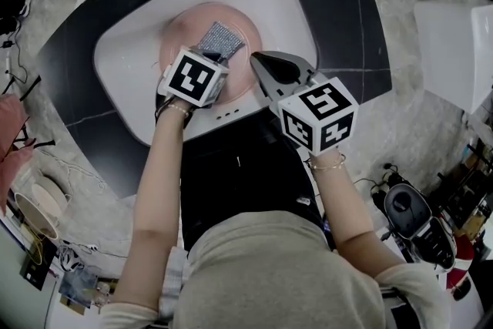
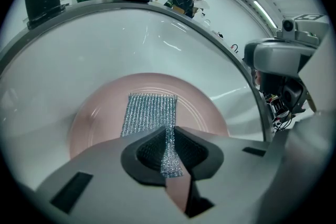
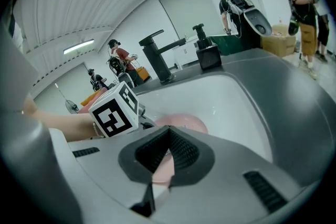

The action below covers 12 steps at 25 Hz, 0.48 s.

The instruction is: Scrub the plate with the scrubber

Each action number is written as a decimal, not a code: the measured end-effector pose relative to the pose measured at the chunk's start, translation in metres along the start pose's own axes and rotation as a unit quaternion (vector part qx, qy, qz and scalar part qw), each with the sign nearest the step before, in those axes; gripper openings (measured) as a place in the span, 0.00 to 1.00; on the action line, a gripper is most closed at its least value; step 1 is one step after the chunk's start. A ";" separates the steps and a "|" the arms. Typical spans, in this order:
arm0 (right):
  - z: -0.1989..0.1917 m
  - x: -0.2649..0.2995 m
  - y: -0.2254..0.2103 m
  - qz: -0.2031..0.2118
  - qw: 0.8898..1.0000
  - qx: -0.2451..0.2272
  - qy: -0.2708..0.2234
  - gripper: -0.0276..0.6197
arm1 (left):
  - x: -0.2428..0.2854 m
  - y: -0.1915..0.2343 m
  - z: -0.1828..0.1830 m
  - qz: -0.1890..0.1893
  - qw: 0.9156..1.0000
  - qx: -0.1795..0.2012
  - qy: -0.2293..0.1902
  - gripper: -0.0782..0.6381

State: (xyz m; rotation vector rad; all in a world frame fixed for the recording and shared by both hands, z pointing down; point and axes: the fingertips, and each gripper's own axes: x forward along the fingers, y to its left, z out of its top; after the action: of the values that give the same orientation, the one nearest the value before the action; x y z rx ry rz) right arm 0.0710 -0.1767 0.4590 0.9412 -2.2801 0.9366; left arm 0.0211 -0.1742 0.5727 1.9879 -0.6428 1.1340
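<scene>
Left tool (image 2: 169,139) pinches the scrubber (image 2: 148,113) by one end, mesh flat on the pink plate (image 2: 94,113) in the sink (image 1: 127,50) — set to rub. Right tool (image 3: 168,136) pressed together, empty (near the rim, likely to steady it).

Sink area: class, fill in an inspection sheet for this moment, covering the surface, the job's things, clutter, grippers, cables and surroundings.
Surface: white sink set in a dark counter; black tap at its far side.
Job's things: pink plate lies flat in the sink; silver mesh scrubber rests on it.
Clutter: nothing seen in the sink besides the plate and scrubber; stacked bowls lower left, off the counter.
Grippers: left gripper shut on the scrubber's near end; right gripper shut and empty, above the sink's near rim, right of the plate.
Cables: loose wires lower left, away from the sink.
Surroundings: people stand in the room behind.
</scene>
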 end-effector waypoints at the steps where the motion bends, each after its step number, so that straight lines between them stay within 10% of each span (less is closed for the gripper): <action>1: 0.000 0.000 0.000 0.001 1.000 0.000 0.000 0.05 | 0.000 0.001 0.000 0.002 1.000 -0.002 -0.001 0.20; 12: 0.002 -0.001 0.002 0.002 1.000 -0.003 -0.003 0.05 | -0.004 0.006 0.009 0.022 0.999 0.013 -0.047 0.18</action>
State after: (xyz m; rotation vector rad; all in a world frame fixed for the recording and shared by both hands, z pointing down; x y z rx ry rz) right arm 0.0697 -0.1769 0.4558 0.9386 -2.2892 0.9285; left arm 0.0192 -0.1842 0.5683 2.0679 -0.7282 1.0850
